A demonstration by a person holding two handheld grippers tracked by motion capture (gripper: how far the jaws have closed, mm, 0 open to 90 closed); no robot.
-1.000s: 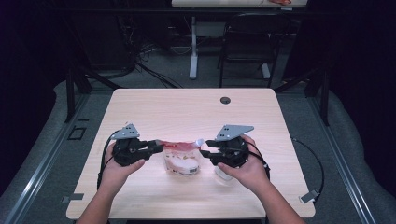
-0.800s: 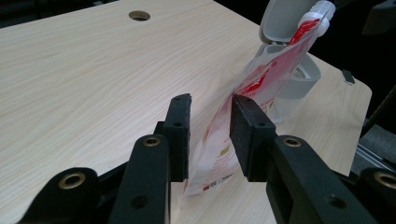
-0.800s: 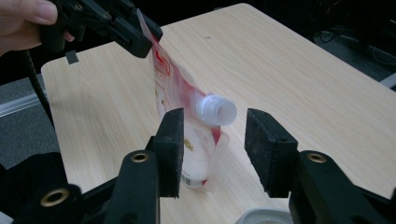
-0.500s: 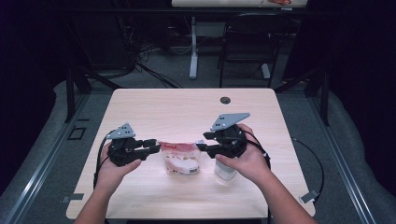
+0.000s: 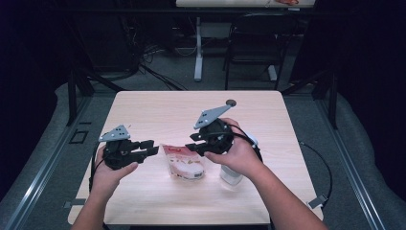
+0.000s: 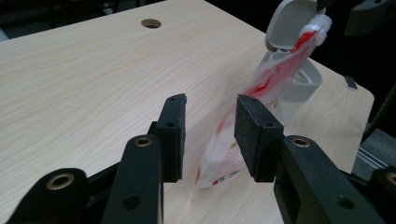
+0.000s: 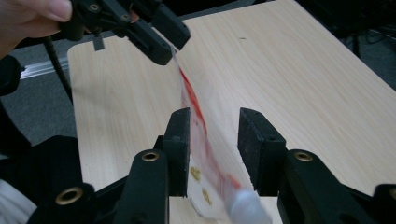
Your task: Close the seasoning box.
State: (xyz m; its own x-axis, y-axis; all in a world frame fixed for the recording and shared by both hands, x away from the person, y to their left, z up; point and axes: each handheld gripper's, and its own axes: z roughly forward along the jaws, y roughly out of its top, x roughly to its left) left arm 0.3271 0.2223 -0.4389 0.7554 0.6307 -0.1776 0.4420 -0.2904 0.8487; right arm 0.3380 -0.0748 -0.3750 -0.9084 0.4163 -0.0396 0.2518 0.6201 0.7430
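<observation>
High view: pouch (image 5: 184, 163) sits mid-table (image 5: 158, 110) btwn my two grippers, tub (image 5: 231, 176) just under my right hand. My left gripper (image 5: 152, 146) has just been opening, jaws approx half apart w/ the pouch's flat bottom end between them, not pinched. My right gripper (image 5: 194, 141) has just been closing around the spout end; can't tell if the pads bite yet.

Risk, imo: left lets go before the right has a real hold, so the pouch flops down, or swings and knocks the open-lidded tub.

Long axis runs gripper to gripper, across the table. Spout end points at my right gripper and tilts up; bottom end sits low, toward my left.
</observation>
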